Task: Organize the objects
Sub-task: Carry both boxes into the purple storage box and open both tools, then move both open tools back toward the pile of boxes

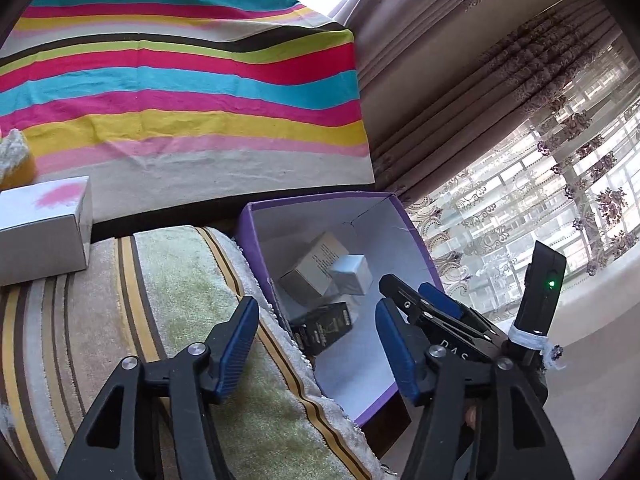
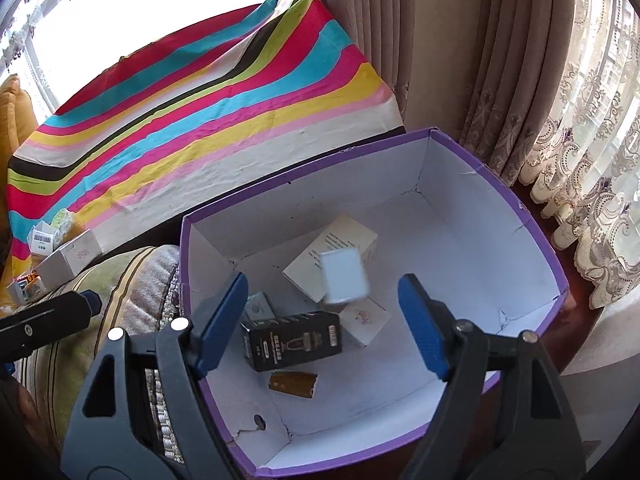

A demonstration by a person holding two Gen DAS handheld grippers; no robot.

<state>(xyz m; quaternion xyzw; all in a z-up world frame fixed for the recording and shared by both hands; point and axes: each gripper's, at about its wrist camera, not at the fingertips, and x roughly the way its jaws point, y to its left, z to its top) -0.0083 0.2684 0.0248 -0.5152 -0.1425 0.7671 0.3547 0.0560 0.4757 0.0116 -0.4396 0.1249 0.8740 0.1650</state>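
Bin: purple box [image 2: 532,220], holding sorted cartons.
My right gripper [image 2: 332,320]: wide, empty, above it; blurred white box [image 2: 345,278] drops.
My left gripper [image 1: 318,344]: half-open, empty.
Waiting: white carton [image 1: 40,232], on the striped towel [image 1: 180,320].

both the left gripper [image 1: 316,344] and right gripper [image 2: 322,324] gape, tilted downward.

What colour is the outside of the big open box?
Purple, with a white inside; the box shows best in the right wrist view.
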